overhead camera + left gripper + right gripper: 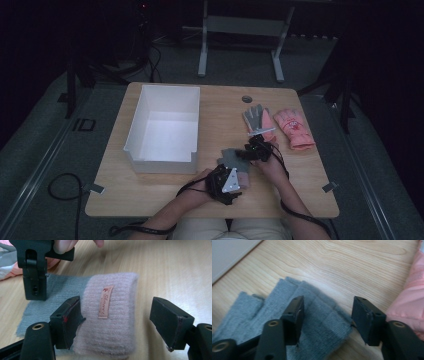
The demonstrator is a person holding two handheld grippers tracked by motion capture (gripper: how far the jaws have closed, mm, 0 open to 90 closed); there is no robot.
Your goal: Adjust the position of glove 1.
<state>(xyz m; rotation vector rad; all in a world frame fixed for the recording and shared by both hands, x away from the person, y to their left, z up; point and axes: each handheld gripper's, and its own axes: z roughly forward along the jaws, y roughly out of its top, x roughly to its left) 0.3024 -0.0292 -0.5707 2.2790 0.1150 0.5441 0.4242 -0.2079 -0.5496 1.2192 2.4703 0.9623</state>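
Left tool (115, 322) and right tool (327, 317) both parted, unclenched, astride the grey-and-pink glove (110, 315) on the table (175, 270).

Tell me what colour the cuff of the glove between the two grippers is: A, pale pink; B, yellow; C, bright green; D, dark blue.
A: in the left gripper view the glove has a pale pink ribbed cuff with a small sewn label, joined to a grey hand part.

A light wooden table (220, 107) carries a white open box (162, 129) on its left half. Near the front edge lies a grey glove with a pink cuff (235, 167). At the right, two pink gloves (280, 125) lie side by side.
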